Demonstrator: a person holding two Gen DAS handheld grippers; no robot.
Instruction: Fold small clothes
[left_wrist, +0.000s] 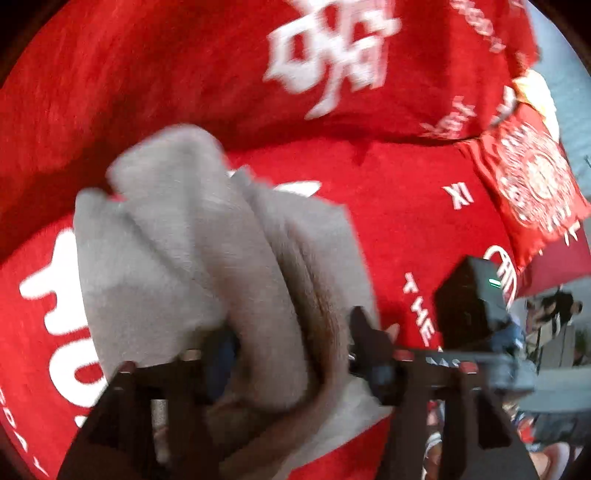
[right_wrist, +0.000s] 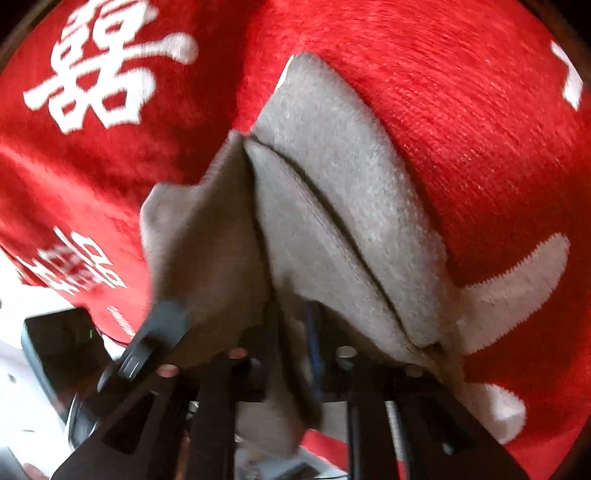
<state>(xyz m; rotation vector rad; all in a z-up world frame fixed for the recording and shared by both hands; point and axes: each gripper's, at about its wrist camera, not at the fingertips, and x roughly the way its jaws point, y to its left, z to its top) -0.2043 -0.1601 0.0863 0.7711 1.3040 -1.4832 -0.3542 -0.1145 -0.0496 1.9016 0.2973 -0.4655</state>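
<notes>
A soft, bunched grey knit garment is lying folded over fuzzy red cloth with white lettering; whether either gripper's jaws are grasping it cannot be told.

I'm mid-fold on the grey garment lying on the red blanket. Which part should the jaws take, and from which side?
Take the grey garment by the free folded edge along its dark seam, where layers stack and lift slightly off the red blanket. Come in low from the near side, along the blanket, so one jaw can probably slide under the layers. The middle lies flat and bunched, a poorer hold.
</notes>
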